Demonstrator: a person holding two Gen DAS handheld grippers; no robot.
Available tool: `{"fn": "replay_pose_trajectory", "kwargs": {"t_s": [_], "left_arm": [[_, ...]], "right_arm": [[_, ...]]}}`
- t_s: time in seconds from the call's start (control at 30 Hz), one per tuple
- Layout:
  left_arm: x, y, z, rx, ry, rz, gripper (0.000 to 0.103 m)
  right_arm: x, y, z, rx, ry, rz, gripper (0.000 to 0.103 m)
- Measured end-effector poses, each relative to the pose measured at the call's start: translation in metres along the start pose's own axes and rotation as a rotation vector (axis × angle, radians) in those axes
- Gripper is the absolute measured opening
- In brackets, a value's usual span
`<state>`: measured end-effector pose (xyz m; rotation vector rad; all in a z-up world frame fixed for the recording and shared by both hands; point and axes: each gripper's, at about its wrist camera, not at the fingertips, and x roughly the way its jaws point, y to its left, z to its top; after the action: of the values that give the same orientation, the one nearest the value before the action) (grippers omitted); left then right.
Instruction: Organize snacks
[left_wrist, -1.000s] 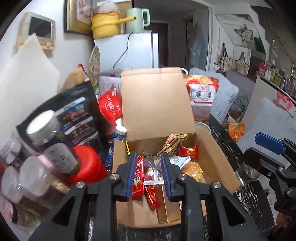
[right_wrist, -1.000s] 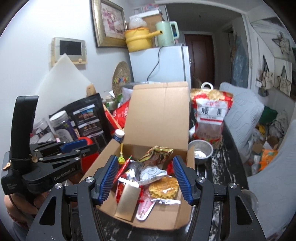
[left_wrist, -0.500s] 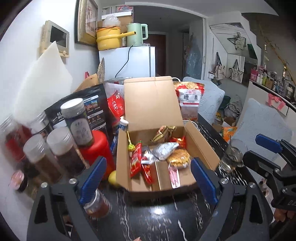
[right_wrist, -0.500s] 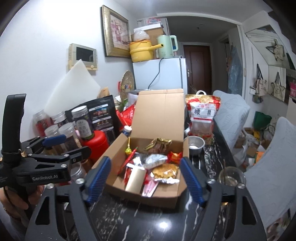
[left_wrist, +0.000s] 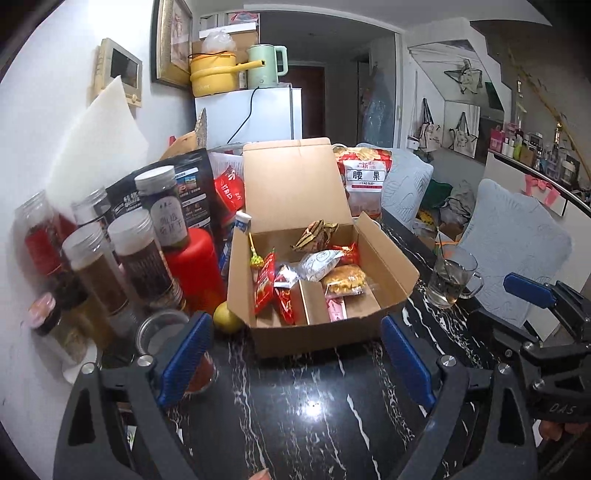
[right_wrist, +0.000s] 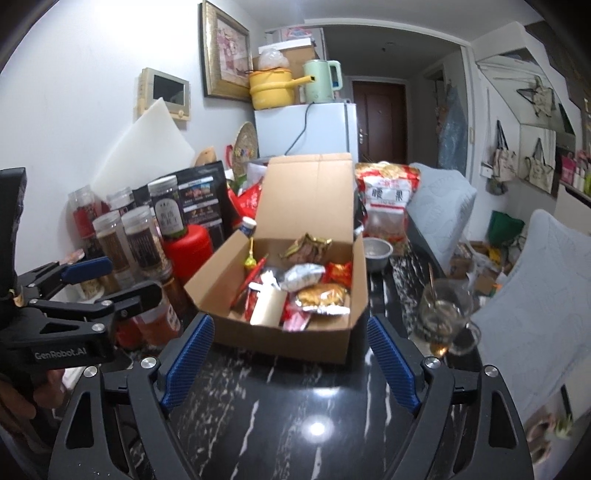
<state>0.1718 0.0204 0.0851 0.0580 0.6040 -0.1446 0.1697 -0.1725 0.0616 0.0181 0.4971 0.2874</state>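
Now both grippers sit back from the box (left_wrist: 317, 295), over the bare black counter (left_wrist: 295, 413). A second ago they were right at the box, and the left gripper (left_wrist: 295, 365) had its fingers squeezed on a red snack pack (left_wrist: 264, 286). That pack has been let go and stands on its edge inside the box, at the left side. The left fingers (left_wrist: 184, 362) are now wide apart with nothing between them.

The right gripper (right_wrist: 290, 363) has pulled back too. Its fingers (right_wrist: 393, 363) were partly apart before, and now they are wide and opening more, with nothing between them.

The box looks smaller and farther off in both views than before. It rests on the counter with its lid up. Inside are the snacks: a round cake (left_wrist: 345, 280) in clear wrap, a silver pack (left_wrist: 319, 260), a small red pack (left_wrist: 347, 251), a gold striped pack (left_wrist: 316, 234), and a lollipop (left_wrist: 255, 258) by the left wall.

Jars (left_wrist: 144, 254) and a red bottle (left_wrist: 192, 273) stand left of the box. A yellow fruit (left_wrist: 227, 317) touches its front left corner. A glass mug (left_wrist: 450, 282) stands to the right, apart from the box
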Motion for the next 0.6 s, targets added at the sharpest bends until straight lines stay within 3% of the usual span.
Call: {"fn": "replay_pose_trajectory", "kwargs": {"t_s": [0.6], "left_arm": [[0.0, 0.0, -0.028, -0.001, 0.028, 0.019, 0.093]], "right_arm": [[-0.007, 0.005, -0.026, 0.017, 0.027, -0.045, 0.086]]}}
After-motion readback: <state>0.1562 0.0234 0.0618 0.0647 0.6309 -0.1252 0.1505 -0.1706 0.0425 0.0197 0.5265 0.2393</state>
